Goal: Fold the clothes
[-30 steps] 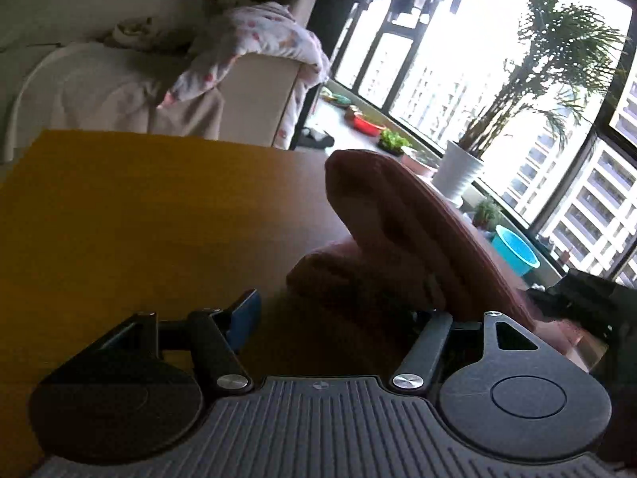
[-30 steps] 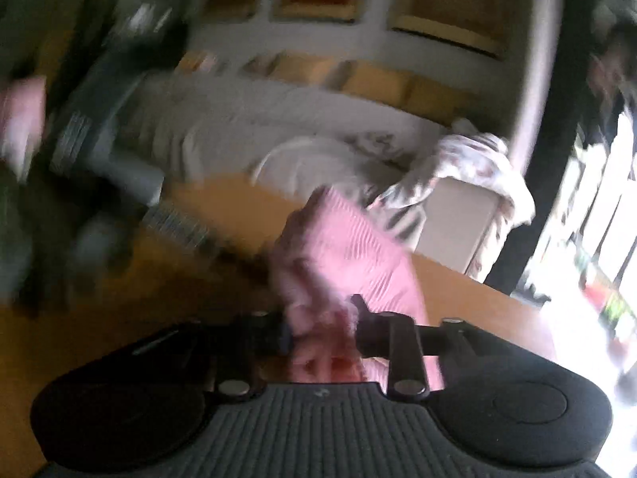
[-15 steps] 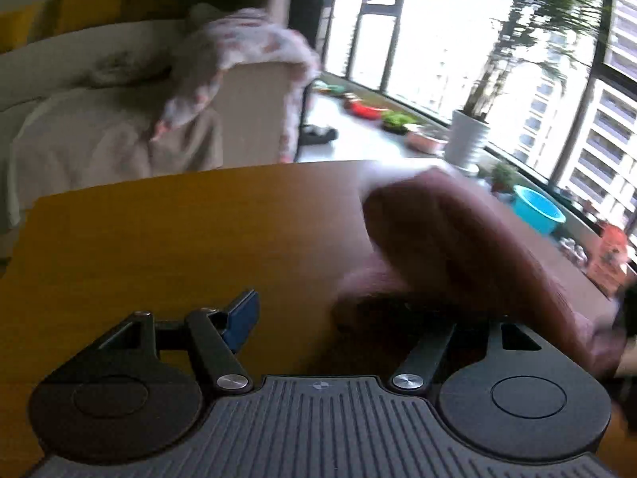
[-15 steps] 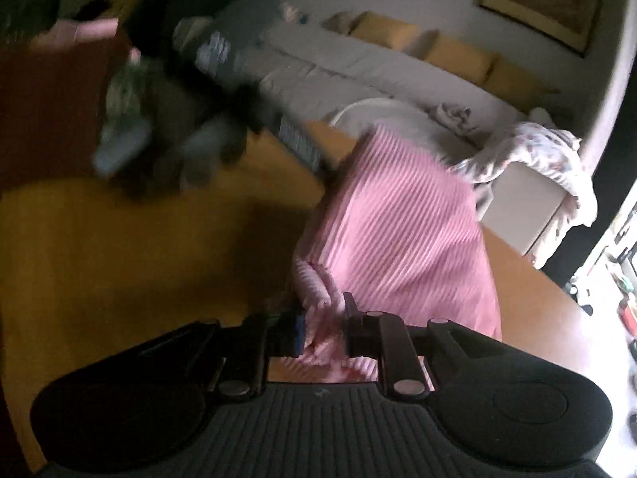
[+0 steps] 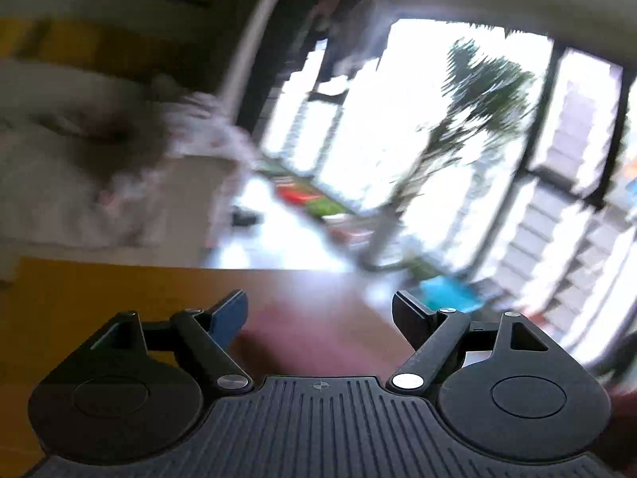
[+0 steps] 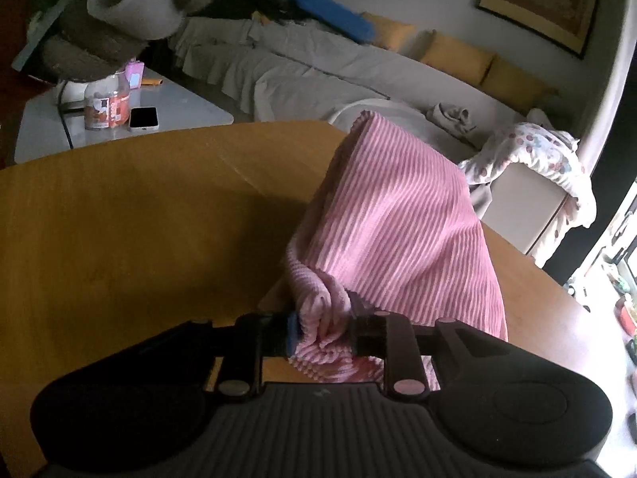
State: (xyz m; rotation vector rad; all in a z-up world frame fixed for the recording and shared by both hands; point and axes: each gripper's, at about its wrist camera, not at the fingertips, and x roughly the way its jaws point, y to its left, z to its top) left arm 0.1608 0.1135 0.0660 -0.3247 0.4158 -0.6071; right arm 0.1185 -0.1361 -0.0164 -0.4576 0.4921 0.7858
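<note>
Right gripper [image 6: 322,328] pinches a bunched near corner of the pink ribbed garment [image 6: 402,215], likely to lift that end for a fold; cloth drapes over the far right of the wooden table [image 6: 139,219]; left gripper [image 5: 320,314] stands wide, empty, view blurred.

The pink garment [image 6: 398,231] is soft ribbed cloth, matt. The table [image 6: 139,219] is smooth wood with a faint sheen. At six o'clock, the right gripper [image 6: 322,328] is matt black plastic with shiny metal pins.
</note>
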